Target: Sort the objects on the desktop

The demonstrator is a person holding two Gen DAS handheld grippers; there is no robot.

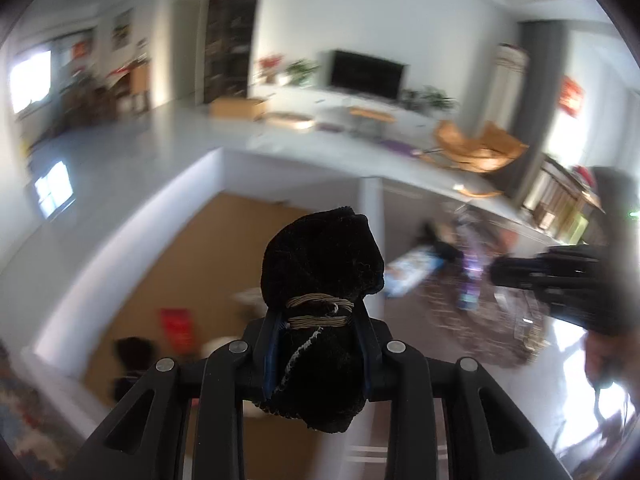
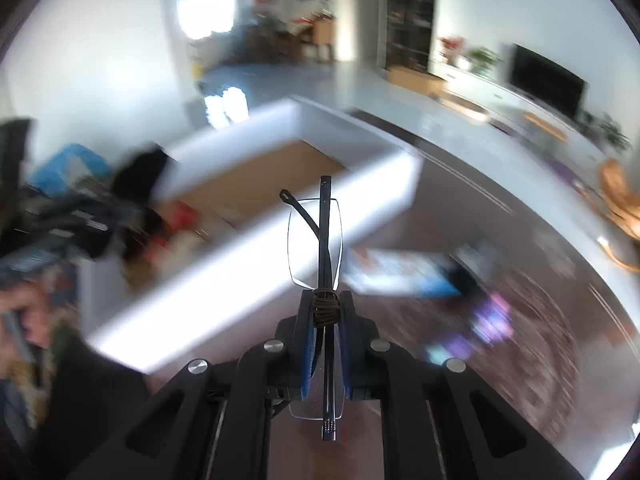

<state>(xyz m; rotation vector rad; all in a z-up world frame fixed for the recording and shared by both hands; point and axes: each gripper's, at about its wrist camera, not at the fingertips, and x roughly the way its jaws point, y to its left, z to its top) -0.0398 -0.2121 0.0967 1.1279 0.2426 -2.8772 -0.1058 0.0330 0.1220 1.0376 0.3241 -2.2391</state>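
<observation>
The white-walled box (image 2: 256,248) with its brown cardboard floor lies below me, open at the top. Inside it I can make out something red (image 1: 176,326), something dark (image 1: 132,350) and pale shapes near them, all too smeared to name.

My left gripper (image 1: 318,312) is clenched on a black velvety pouch (image 1: 320,256). Its nap is soft and matte, it bulges round beyond my fingertips, and a pale stitched seam runs down the part hanging back between the fingers. A tan cord is wound across the tips. The pouch hangs over the near wall of the box.

My right gripper (image 2: 326,304) is clamped on a pair of folded rimless glasses (image 2: 316,236). The lenses are clear and rectangular with rounded corners, and the thin dark temples cross in front of them. One temple end pokes back toward me, its tip ribbed. The glasses hang above the box's right wall.

To the right of the box, a dark patterned mat (image 1: 472,320) carries a flat printed packet (image 1: 408,270) and some purple-lit thing (image 2: 490,318), both blurred beyond telling. In the left view my right gripper is a dark mass cut off at the right edge. In the right view, the other gripper and the hand holding it are a blur at the left.
</observation>
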